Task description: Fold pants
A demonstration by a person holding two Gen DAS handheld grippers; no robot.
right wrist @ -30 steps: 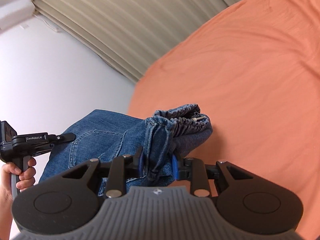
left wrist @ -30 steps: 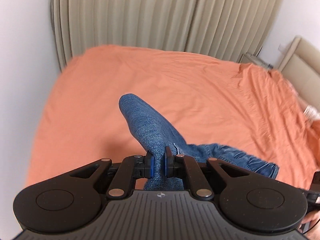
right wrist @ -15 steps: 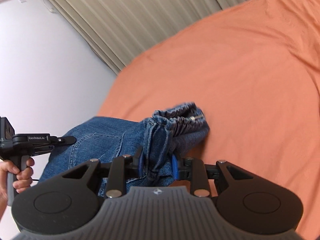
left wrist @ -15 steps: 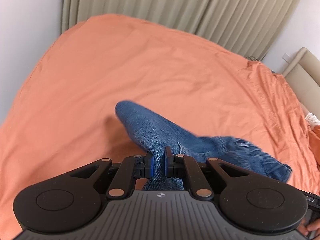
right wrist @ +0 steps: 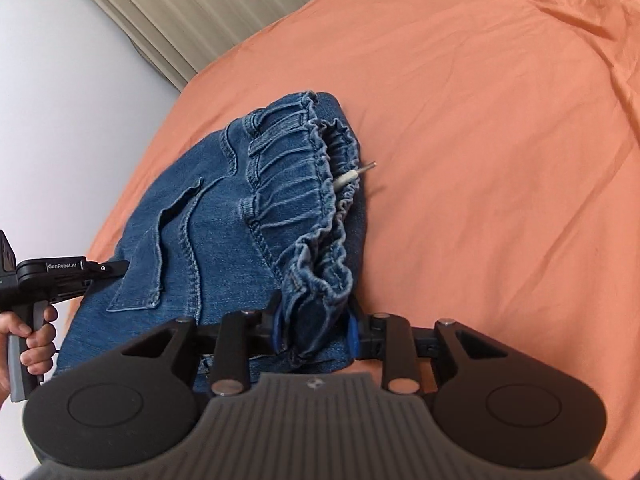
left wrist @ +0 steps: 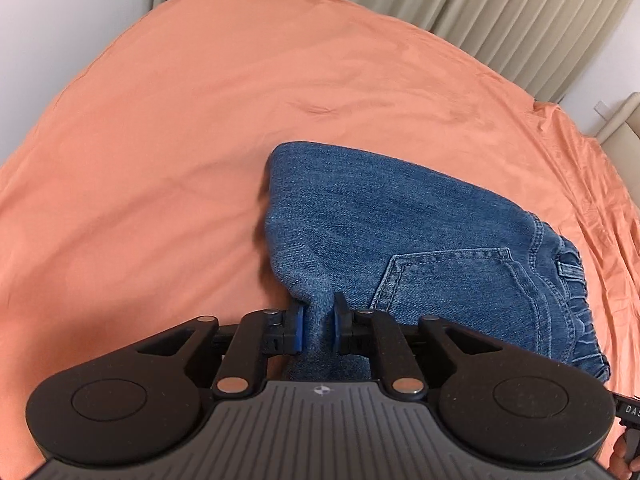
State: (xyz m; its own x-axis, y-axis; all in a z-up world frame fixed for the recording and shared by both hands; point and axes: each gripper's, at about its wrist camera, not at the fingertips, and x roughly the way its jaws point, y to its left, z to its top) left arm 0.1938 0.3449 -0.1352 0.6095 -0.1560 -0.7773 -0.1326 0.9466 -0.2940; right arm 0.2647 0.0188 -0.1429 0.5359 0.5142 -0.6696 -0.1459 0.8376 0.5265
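Note:
The blue denim pants (left wrist: 400, 236) lie folded on the orange bed sheet (left wrist: 180, 128), back pocket up. My left gripper (left wrist: 318, 326) is shut on the fold of the pants at their near left corner. My right gripper (right wrist: 316, 330) is shut on the gathered elastic waistband (right wrist: 304, 184) of the pants (right wrist: 208, 232). A white drawstring tip (right wrist: 352, 174) sticks out of the waistband. The left gripper (right wrist: 60, 276), held by a hand, shows at the left edge of the right wrist view.
The orange sheet (right wrist: 500, 140) covers the whole bed. Beige curtains (left wrist: 480, 8) hang behind the bed, a white wall (right wrist: 60, 100) is at the left, and a padded headboard (left wrist: 624, 120) stands at the far right.
Both grippers have come down toward the bed with the pants. The pants, hanging bunched before, now lie spread flat on the sheet with the pocket showing.

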